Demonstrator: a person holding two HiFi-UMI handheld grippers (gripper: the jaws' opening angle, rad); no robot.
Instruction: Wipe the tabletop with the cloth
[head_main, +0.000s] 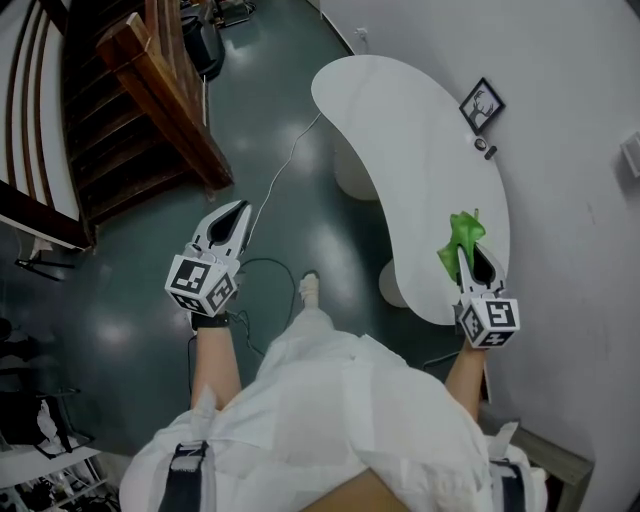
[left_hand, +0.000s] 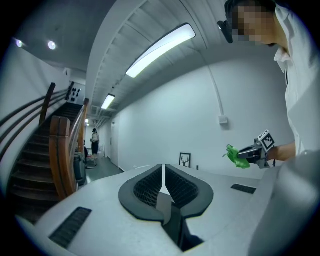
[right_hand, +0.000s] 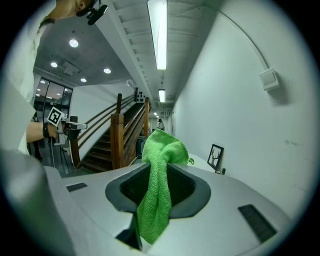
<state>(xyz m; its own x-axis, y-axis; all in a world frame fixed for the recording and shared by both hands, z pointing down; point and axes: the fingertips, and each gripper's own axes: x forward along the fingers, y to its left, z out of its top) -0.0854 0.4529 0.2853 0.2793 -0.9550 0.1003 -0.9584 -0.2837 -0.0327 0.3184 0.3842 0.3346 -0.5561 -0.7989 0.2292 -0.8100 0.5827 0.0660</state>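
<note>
A bright green cloth (head_main: 460, 240) is pinched in my right gripper (head_main: 470, 258), which hovers over the near end of the white curved tabletop (head_main: 400, 130). In the right gripper view the green cloth (right_hand: 159, 185) bunches above the jaws and hangs down between them, with the right gripper (right_hand: 160, 172) shut on it. My left gripper (head_main: 232, 222) is held out over the dark green floor, well left of the table; its jaws meet with nothing between them. The left gripper (left_hand: 163, 176) looks across at the right gripper (left_hand: 245, 152) and the cloth (left_hand: 235, 156).
A small framed deer picture (head_main: 482, 104) leans on the wall at the table's far side, with small dark objects (head_main: 484, 147) beside it. A wooden staircase (head_main: 150, 110) rises at left. A cable (head_main: 285, 170) trails across the floor. A distant person (left_hand: 94, 141) stands down the corridor.
</note>
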